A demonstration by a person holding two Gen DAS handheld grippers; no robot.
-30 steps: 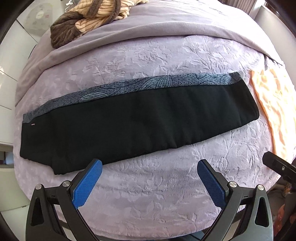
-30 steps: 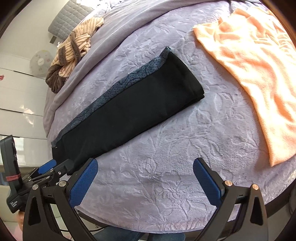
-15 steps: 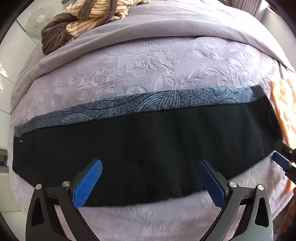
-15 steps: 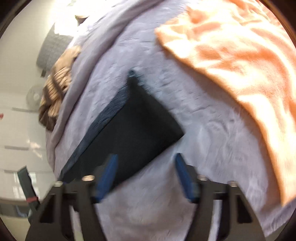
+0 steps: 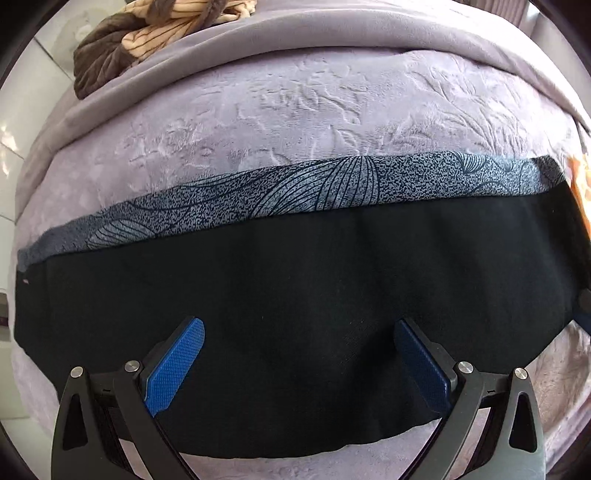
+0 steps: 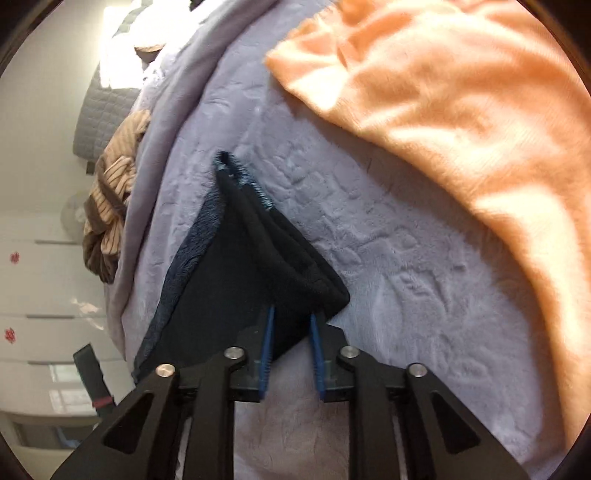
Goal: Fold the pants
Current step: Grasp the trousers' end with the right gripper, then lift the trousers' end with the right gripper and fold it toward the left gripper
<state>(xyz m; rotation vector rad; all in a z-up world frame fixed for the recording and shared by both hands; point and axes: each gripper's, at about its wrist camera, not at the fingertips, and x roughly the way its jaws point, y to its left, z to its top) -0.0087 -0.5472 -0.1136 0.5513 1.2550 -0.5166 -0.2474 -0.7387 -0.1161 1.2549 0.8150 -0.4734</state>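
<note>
Right gripper (image 6: 290, 341) had pinched narrow on the hem end of the long black fleece pants (image 5: 295, 306), mid-frame on the lilac embossed bedspread (image 5: 314, 122), likely for folding over, left gripper (image 5: 297, 350) wide above.

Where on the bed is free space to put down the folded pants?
Bare blanket lies between the pants and the grey fold behind. A narrower strip separates pants and orange cloth. Crowded at the striped garment.

Pants (image 5: 295, 295): matt black cloth, printed grey edge band. Bedspread (image 5: 295, 110): embossed plush cloth. Finger pads (image 5: 173, 365): textured blue plastic.
</note>
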